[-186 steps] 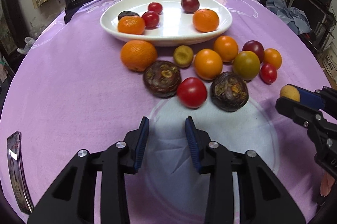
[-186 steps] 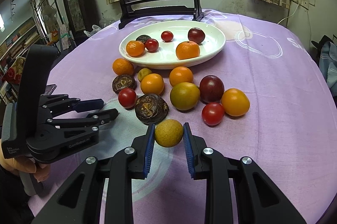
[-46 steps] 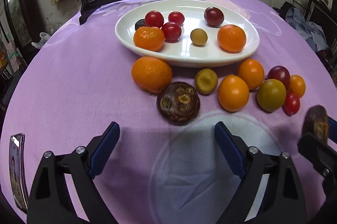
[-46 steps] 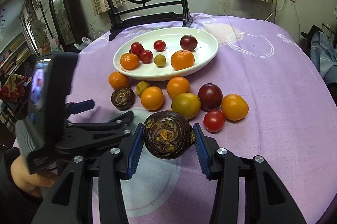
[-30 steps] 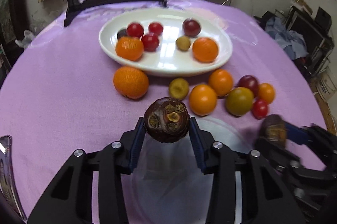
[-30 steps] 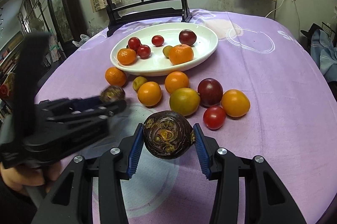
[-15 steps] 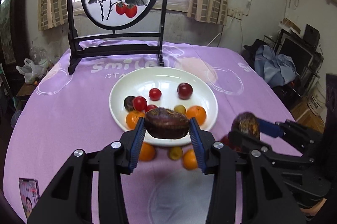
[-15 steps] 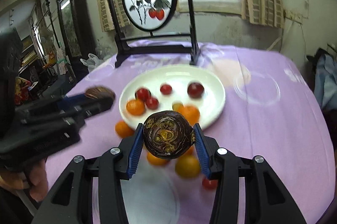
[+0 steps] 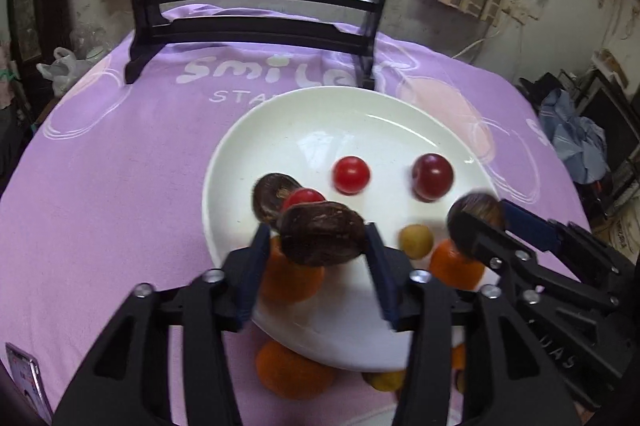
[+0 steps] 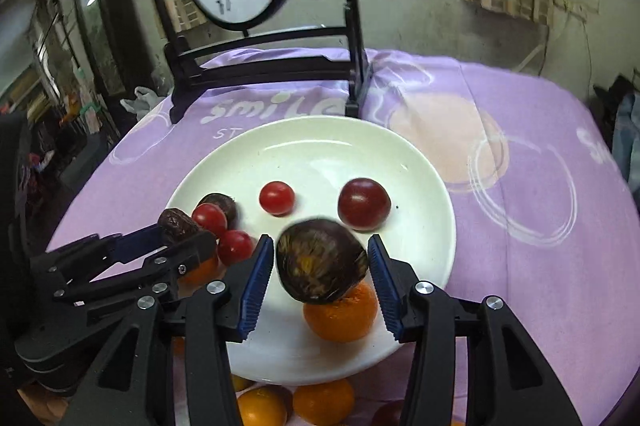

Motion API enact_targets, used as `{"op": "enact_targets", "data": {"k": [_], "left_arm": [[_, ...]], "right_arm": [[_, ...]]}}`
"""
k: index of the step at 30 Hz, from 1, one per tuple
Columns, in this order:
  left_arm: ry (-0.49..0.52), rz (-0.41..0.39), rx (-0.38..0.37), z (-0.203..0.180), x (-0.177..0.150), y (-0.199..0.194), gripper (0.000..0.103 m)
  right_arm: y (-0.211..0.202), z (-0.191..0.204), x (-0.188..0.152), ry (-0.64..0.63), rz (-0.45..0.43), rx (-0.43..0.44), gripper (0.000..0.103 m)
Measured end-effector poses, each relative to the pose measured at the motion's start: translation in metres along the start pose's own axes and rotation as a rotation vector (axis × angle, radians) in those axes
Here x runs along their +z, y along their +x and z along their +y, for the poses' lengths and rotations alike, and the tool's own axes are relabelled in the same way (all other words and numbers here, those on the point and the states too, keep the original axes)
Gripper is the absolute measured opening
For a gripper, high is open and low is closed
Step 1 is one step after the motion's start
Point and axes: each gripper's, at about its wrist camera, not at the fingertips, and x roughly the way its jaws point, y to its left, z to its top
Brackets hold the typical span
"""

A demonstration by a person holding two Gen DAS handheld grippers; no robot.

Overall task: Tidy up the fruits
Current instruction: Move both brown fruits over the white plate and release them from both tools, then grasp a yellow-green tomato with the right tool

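Two claws, left (image 9: 316,266) and right (image 10: 316,274), are opening over the plate (image 9: 400,129). Each lets go of a dark fruit (image 9: 322,238). I think these fruits are hard and round, best pinched at the sides.

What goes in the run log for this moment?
left gripper: opening, releasing dark fruit | right gripper: opening, releasing second dark fruit | both over plate

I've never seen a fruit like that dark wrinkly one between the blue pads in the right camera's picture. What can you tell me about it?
The dark fruit is round, brown-purple and rough-skinned, with yellowish patches on its near face; it is blurred. It sits between the blue pads of the right hand-held gripper, whose jaws are opening, with thin gaps showing at both sides. It is over the near part of the white plate, right above an orange; whether they touch is unclear.
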Motion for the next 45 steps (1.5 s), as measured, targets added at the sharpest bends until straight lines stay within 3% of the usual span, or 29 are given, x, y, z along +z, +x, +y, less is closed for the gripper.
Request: {"op": "enact_targets", "data": {"k": [2, 10, 13, 16, 22, 28, 35, 38, 45], "left_arm": [[-0.041, 0.0, 0.009, 0.006, 0.002, -0.006, 0.079], [-0.043, -0.095, -0.016, 0.014, -0.016, -0.056, 0.095], [-0.061, -0.099, -0.005, 0.021, -0.03, -0.071, 0.096], [-0.092, -0.094, -0.044, 0.027, -0.051, -0.082, 0.097], [-0.054, -0.015, -0.034, 0.016, -0.096, -0.076, 0.097], [-0.013, 0.018, -0.036, 0.006, -0.129, -0.073, 0.097], [0.021, -0.003, -0.007, 0.01, -0.132, -0.064, 0.097], [-0.006, -0.005, 0.022, 0.022, -0.128, -0.059, 0.097], [-0.082, 0.016, -0.01, 0.039, -0.123, -0.058, 0.097]], "right_arm": [[-0.006, -0.013, -0.003, 0.075, -0.015, 0.032, 0.069], [-0.045, -0.022, -0.035, 0.074, -0.051, 0.026, 0.075], [-0.063, -0.027, -0.056, 0.085, -0.055, 0.036, 0.075], [-0.082, -0.034, -0.074, 0.097, -0.073, 0.018, 0.079], [-0.109, -0.038, -0.115, 0.094, -0.1, -0.013, 0.081], [-0.106, -0.022, -0.148, 0.005, -0.05, -0.052, 0.081], [-0.098, 0.003, -0.159, -0.084, -0.019, -0.073, 0.081], [-0.096, 0.011, -0.156, -0.11, -0.011, -0.072, 0.081], [-0.08, 0.026, -0.146, -0.124, 0.023, -0.058, 0.081]]}}
